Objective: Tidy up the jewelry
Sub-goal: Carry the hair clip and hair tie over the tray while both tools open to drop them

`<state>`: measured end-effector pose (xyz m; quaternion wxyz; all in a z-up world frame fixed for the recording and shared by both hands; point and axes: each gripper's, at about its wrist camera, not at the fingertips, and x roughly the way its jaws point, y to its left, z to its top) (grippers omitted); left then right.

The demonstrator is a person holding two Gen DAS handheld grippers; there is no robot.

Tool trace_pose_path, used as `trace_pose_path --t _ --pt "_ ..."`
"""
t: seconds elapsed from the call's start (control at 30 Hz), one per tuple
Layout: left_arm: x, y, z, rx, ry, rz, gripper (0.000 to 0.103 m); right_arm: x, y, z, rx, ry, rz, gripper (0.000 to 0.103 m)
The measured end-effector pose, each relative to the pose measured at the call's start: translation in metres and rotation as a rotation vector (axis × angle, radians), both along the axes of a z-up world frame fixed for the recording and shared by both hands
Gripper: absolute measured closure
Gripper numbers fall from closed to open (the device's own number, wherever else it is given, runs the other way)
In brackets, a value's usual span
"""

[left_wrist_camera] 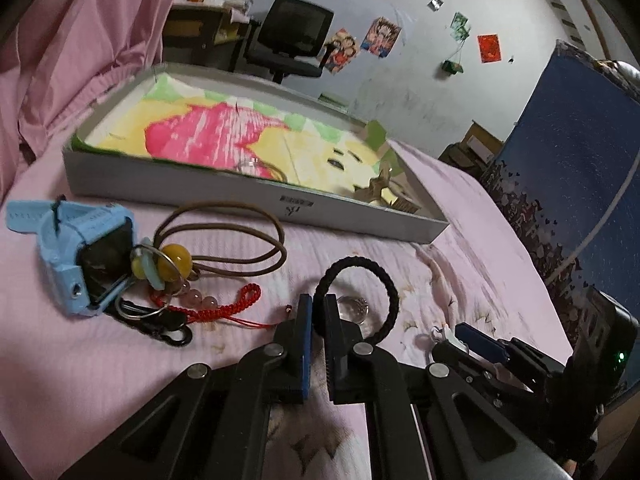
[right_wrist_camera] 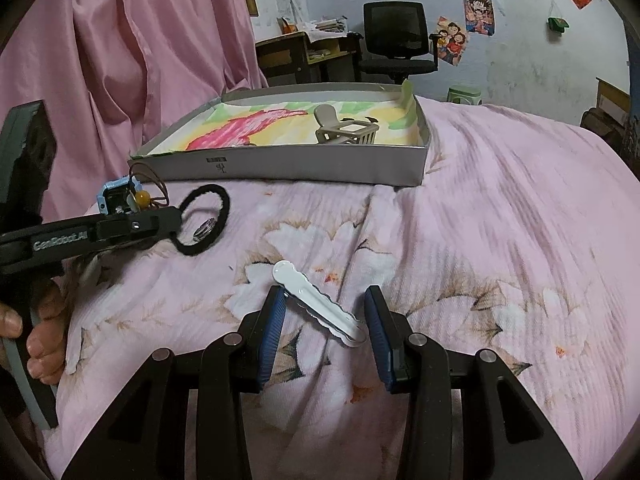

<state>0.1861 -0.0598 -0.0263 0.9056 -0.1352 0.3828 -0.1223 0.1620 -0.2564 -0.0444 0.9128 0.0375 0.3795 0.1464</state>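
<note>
My left gripper [left_wrist_camera: 318, 308] is shut on a black braided hair tie [left_wrist_camera: 384, 280], which loops up and right from its tips; the hair tie [right_wrist_camera: 218, 220] also shows in the right wrist view, at the left gripper's tips [right_wrist_camera: 178, 220]. A silver ring [left_wrist_camera: 354, 308] lies inside the loop. My right gripper [right_wrist_camera: 324, 312] stands open around a white hair clip [right_wrist_camera: 316, 300] that lies flat on the pink floral bedspread. A grey box [left_wrist_camera: 256, 200] lined with a colourful cloth sits beyond, holding a beige claw clip [right_wrist_camera: 344, 128].
Left of the hair tie lie a blue watch [left_wrist_camera: 80, 256], a brown cord with a yellow bead [left_wrist_camera: 176, 260], pink beads and a red braided cord [left_wrist_camera: 224, 308]. Pink curtain [right_wrist_camera: 140, 60] hangs at the left. A blue board [left_wrist_camera: 580, 160] stands at the right.
</note>
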Motion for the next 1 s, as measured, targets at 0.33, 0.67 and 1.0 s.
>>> trace_pose_path --t 0.33,0.67,1.0 --pt "-0.023 -0.010 0.028 0.085 -0.164 -0.003 0.098 -0.004 0.000 0.015 0.025 -0.089 -0.020 0.066" --pt "-0.034 -0.004 0.067 0.163 -0.334 0.076 0.098 0.001 0.008 0.058 0.073 -0.314 -0.051 0.066" --pt "-0.007 0.024 0.090 0.211 -0.440 0.198 0.098 0.060 0.052 0.093 0.119 -0.442 -0.014 0.066"
